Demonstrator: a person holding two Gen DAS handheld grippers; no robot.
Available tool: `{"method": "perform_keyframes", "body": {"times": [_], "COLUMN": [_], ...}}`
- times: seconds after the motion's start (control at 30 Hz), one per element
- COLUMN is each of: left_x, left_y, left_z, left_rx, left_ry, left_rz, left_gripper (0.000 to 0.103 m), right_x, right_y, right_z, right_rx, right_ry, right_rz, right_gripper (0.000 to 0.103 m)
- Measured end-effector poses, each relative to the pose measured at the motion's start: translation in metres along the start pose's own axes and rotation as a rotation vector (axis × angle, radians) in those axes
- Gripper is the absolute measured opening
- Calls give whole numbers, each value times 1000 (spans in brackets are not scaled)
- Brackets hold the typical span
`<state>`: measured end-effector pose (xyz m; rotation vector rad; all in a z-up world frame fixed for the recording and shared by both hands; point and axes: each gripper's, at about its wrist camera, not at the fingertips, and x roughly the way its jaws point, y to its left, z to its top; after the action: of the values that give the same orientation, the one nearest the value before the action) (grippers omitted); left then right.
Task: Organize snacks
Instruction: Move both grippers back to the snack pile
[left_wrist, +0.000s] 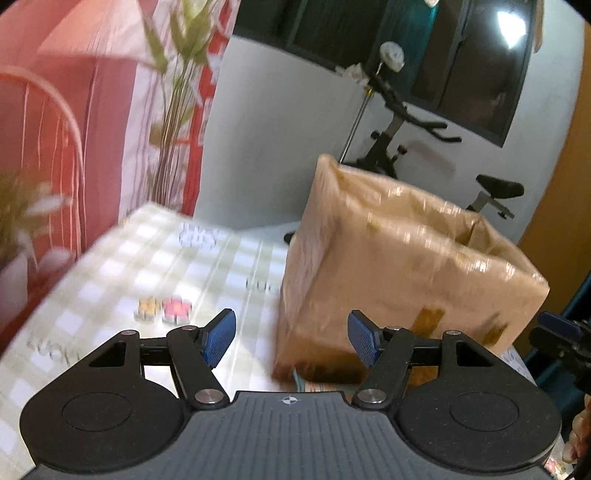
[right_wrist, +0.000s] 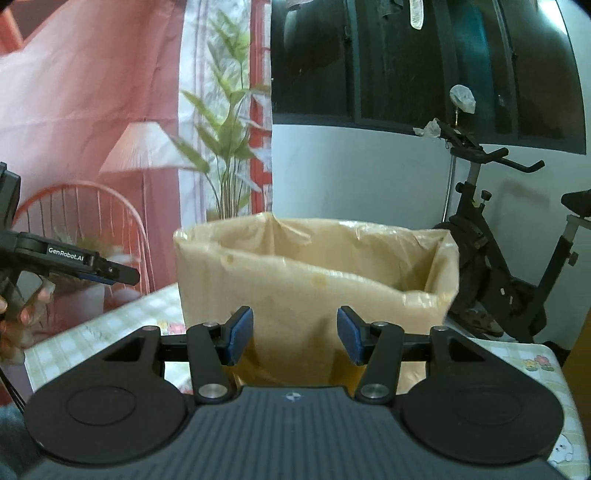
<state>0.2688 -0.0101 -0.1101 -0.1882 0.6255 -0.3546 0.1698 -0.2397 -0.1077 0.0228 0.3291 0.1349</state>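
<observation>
Both claws, left gripper (left_wrist: 291, 338) and right gripper (right_wrist: 295, 334), are parted and empty; the tape-wrapped box (right_wrist: 314, 273) stands just ahead. Snacks possibly lie inside, unseen. Approach slowly, clearing its rim.

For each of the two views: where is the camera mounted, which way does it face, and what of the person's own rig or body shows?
Left wrist: sits on the left gripper, looking past its open, empty jaws at the brown box on the checked tablecloth; the right gripper shows at the right edge.
Right wrist: sits on the right gripper, jaws open and empty, facing the box head-on; the left gripper and a hand show at left.
Shared: box, tablecloth, exercise bike, plant.
</observation>
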Motion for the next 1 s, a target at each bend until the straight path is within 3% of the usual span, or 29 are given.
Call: {"method": "perform_keyframes", "body": {"times": [0.33, 0.53, 1.0], "left_x": [7, 7, 12], "left_y": [15, 10, 26], "left_z": [-30, -46, -77], "left_rx": [-37, -24, -107], "left_ry": [103, 126, 220], "left_rz": [35, 45, 123], "left_gripper": [69, 69, 69], "right_x": [-2, -2, 13], "right_y": [-17, -23, -20], "right_z": [-31, -45, -111], "right_rx": [86, 113, 251], "right_ry": [77, 127, 441], "right_rz": [-53, -75, -59], "right_gripper": [54, 54, 54]}}
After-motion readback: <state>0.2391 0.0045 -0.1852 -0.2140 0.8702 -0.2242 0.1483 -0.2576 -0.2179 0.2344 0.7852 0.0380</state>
